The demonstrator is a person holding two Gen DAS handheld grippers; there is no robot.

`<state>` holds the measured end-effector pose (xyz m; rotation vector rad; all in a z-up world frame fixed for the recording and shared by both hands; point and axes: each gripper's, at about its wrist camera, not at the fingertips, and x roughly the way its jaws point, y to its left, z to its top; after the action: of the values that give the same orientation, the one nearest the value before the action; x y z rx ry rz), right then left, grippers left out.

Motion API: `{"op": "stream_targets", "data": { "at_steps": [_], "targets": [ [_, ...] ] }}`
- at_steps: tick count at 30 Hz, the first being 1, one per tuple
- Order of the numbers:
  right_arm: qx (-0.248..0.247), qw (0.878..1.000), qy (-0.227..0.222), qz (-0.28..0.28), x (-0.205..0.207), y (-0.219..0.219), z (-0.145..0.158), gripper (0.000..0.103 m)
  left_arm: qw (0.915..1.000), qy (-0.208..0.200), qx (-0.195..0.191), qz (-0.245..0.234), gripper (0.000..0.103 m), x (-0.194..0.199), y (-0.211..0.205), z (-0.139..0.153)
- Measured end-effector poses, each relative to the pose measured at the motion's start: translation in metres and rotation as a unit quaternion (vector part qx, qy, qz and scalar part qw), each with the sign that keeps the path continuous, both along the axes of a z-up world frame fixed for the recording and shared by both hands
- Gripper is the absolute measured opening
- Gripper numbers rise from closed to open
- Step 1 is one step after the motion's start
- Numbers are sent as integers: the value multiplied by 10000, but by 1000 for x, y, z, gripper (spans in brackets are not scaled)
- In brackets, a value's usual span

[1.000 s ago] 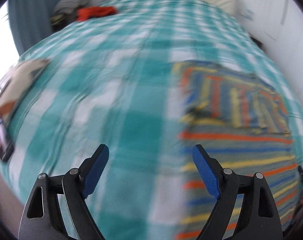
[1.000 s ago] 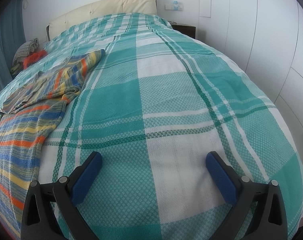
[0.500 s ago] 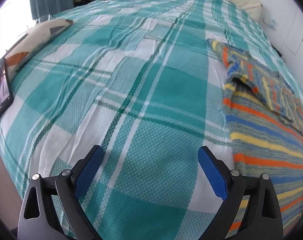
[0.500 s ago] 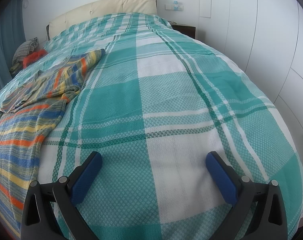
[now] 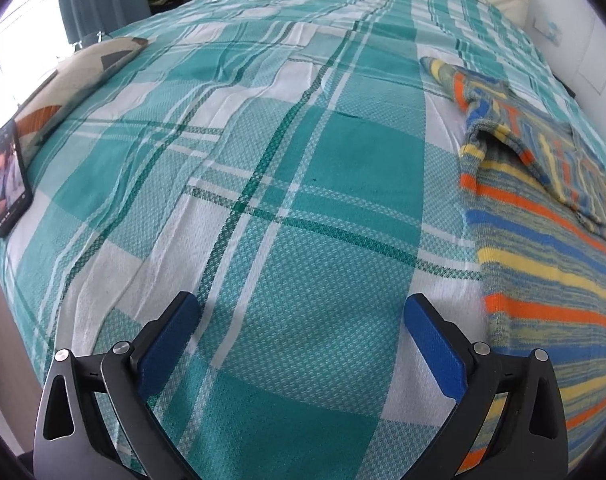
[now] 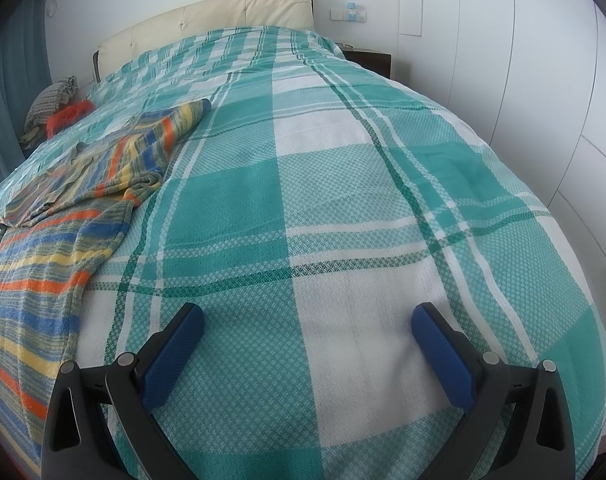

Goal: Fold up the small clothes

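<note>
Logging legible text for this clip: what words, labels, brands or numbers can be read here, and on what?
No text can be read.
Phone at the bed's edge: screen shows a picture; the small marks beneath are too tiny to read.
Striped garment: no label visible.
Wall plate: no legible marking.

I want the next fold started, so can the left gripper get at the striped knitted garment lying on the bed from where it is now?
Probably yes. The left gripper, jaws opening with nothing between them, hangs over bare teal checked bedspread; the striped knitted garment lies just beside it, nothing in between.
</note>
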<state>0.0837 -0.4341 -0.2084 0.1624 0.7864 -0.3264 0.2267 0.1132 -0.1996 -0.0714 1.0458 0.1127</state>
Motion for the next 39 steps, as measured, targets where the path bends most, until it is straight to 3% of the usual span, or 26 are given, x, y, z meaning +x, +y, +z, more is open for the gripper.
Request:
{"op": "stream_targets", "data": {
  "at_steps": [5,7,10,13,15,18,20,21,23,26,29,33,39],
  "targets": [
    [-4,10000,3,-1,0,0,0,102,9998,-114,-139,100,101,-4,1,12],
    [-4,10000,5,-2,0,0,0,102,9979,-487,-422,-82,101,-8,-2,27],
    [-7,10000,4,-3,0,0,0,102,9931,-863,-324,-721,101,1,-25,48],
    [6,10000,-2,-1,-1,0,0,102,9874,-557,-8,-1479,102,37,-63,46],
    [-8,10000,6,-3,0,0,0,102,9854,-334,187,-1657,102,61,-80,35],
    [-6,10000,6,-4,0,0,0,102,9857,-325,522,-1568,101,94,-97,21],
    [-6,10000,4,-5,0,0,0,102,9895,-484,792,-1110,87,107,-92,14],
    [-5,10000,4,-5,0,0,0,102,9932,-431,709,-811,75,110,-82,10],
    [-5,10000,4,-4,0,0,0,102,9980,-447,-89,-434,72,109,-60,2],
    [6,10000,-2,-2,0,0,0,103,9962,-587,266,-584,68,97,-69,1],
    [33,10000,-6,3,0,-1,-1,103,9963,-549,247,-621,70,93,-65,3],
    [8,10000,3,-4,0,-1,-1,103,9974,-421,143,-567,89,67,-46,11],
    [20,10000,-5,-2,0,-1,-1,103,9981,-252,-272,-488,93,10,-12,23]
  ]
}}
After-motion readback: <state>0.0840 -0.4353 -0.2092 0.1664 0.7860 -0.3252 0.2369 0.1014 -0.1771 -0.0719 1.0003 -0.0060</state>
